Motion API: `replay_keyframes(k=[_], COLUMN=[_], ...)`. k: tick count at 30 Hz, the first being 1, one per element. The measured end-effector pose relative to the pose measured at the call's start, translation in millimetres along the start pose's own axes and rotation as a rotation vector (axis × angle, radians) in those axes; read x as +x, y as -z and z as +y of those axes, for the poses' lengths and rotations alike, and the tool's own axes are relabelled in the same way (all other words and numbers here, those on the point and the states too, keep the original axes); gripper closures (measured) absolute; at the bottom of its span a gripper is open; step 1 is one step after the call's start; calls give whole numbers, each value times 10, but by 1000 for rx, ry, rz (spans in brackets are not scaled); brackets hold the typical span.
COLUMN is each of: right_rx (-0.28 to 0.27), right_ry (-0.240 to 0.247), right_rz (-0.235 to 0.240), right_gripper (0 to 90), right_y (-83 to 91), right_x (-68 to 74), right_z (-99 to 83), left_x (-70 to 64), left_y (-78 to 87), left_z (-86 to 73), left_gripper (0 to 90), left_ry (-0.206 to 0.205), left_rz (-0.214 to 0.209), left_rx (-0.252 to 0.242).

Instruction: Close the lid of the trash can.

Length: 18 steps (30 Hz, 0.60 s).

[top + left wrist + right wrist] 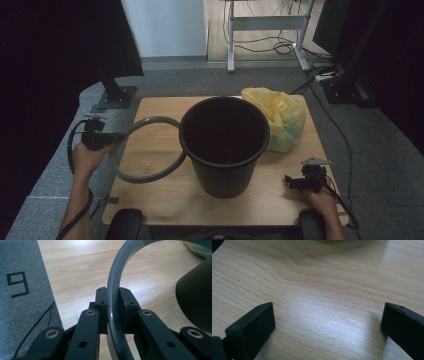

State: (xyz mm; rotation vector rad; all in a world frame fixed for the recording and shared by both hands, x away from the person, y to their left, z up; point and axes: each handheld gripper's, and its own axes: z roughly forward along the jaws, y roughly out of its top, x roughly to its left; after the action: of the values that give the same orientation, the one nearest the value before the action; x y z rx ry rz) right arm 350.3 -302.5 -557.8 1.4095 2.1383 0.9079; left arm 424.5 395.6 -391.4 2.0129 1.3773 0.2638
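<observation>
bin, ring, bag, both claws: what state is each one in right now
black bin: upright on the table, no liner, rim bare
grey ring: off the bin, clamped at one edge
yellow bag: crumpled behind the bin
left claw: shut on the ring
right claw: open, holding nothing, over the wood

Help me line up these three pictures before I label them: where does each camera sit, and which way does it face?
High view: above the person's side, facing forward and down on the table, bin and yellow bag; both forearms, left gripper and right gripper show.
Left gripper view: rides the left gripper, facing along its jaws, shut on the grey ring.
Right gripper view: rides the right gripper, facing down at bare tabletop between open jaws.
Shared: high and left gripper views both show ring and bin.
</observation>
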Motion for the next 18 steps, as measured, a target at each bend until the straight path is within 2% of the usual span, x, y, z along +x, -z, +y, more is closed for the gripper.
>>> replay_keyframes(k=[13, 18], right_rx=[0, 0], right_ry=[0, 0], right_rz=[0, 0], right_gripper=[0, 0], right_y=[0, 0], right_x=[0, 0], right_z=[0, 0], left_x=[21, 24], left_y=[274, 431], left_z=[181, 259], left_gripper=[787, 787], left_ry=[0, -1], left_rz=[1, 7], left_rx=[-19, -27])
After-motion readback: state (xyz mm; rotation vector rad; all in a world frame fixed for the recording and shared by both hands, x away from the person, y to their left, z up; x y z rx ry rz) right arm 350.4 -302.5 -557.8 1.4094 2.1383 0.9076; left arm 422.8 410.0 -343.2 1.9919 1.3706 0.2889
